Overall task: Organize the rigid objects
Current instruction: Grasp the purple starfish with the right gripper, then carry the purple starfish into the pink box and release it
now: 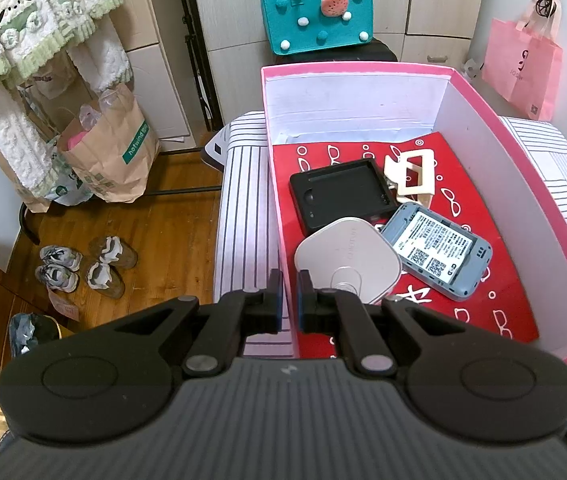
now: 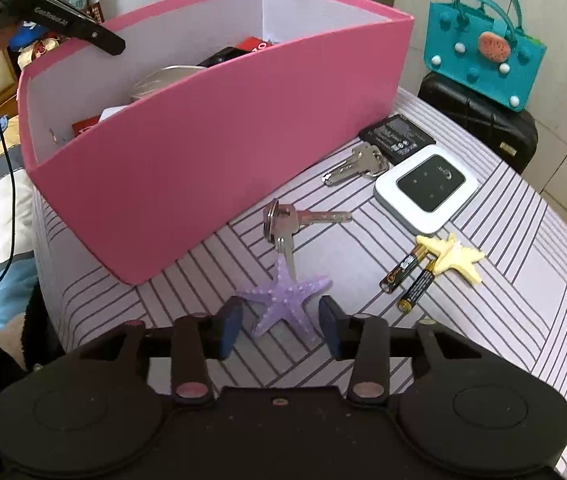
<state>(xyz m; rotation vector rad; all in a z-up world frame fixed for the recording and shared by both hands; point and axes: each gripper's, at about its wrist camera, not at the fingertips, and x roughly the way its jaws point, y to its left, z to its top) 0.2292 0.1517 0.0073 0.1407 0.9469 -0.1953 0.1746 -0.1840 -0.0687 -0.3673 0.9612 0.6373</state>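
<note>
Left wrist view: the left gripper (image 1: 289,294) hangs over the near left wall of the pink box (image 1: 555,184), its jaws drawn close with a thin gap between them and nothing held; the box wall seems to line up with that gap, though the angle makes contact hard to judge. Inside the box, on a red sheet (image 1: 463,184), lie a black case (image 1: 339,192), a cream clip (image 1: 411,172), a grey router (image 1: 437,250) lying label side up, and a white puck (image 1: 347,258) overlapping the case and touching the router.

Right wrist view: the right gripper (image 2: 281,330) sits low over the striped cloth (image 2: 503,320), jaws spread wide and empty, with the purple starfish (image 2: 285,300) between the fingertips. Beyond it lie keys (image 2: 289,220), a second key set (image 2: 357,166), a battery pack (image 2: 397,136), a white router (image 2: 425,188), two AA cells (image 2: 407,276) and a yellow starfish (image 2: 453,258) resting on the cells. The box stands to the left.
</note>
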